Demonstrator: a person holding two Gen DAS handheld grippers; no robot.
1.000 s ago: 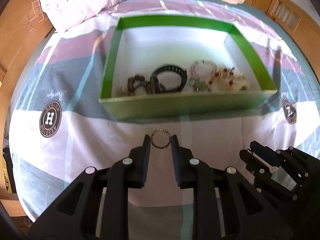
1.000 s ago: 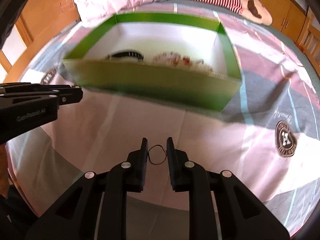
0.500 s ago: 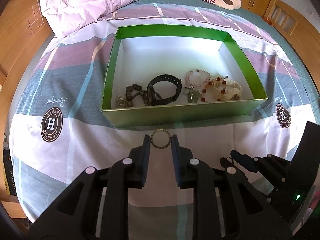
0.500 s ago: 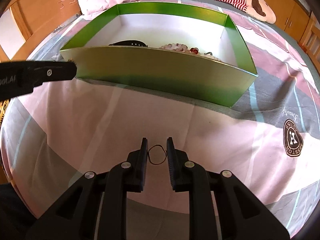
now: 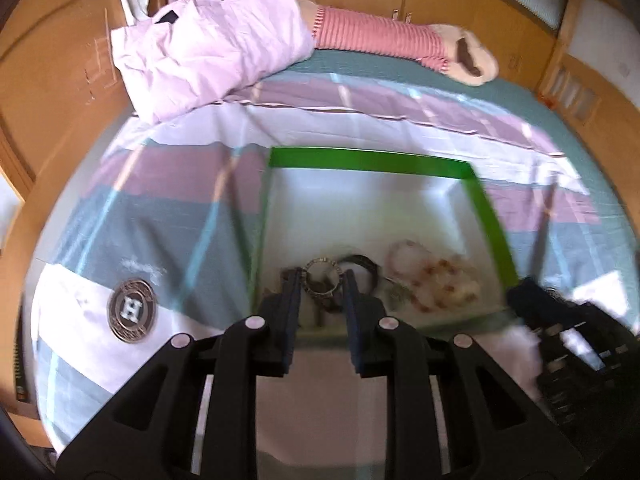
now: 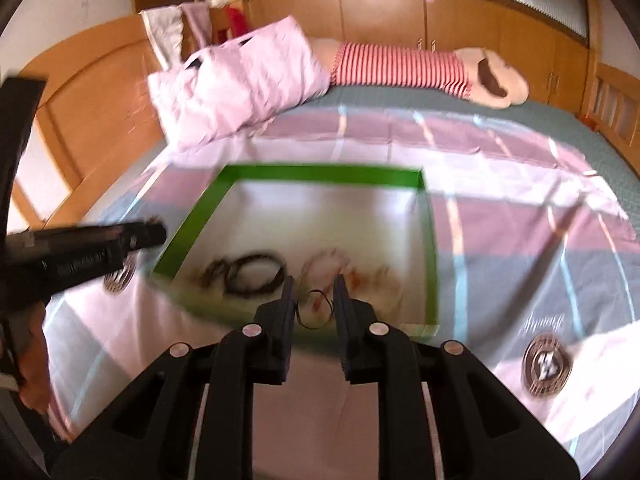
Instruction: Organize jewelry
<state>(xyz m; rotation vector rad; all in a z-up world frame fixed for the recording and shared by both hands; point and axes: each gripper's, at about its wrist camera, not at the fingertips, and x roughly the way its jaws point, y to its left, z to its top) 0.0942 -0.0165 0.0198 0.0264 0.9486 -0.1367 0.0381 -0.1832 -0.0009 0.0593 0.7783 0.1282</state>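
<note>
A green box with a white inside lies on the bed; it also shows in the right wrist view. Its near part holds a black watch, dark beads and pink bead bracelets. My left gripper is shut on a beaded metal ring, held above the box's near left part. My right gripper is shut on a thin black loop, held above the box's near wall. Both views are blurred.
A pink folded quilt and a striped plush toy lie at the bed's far end. Wooden bed frame and cupboards surround the bed. The left gripper's body shows at the left of the right wrist view.
Both grippers have lifted and moved forward from the bedsheet in front of the box to above its near part, each still holding its piece. The views tilted up.
</note>
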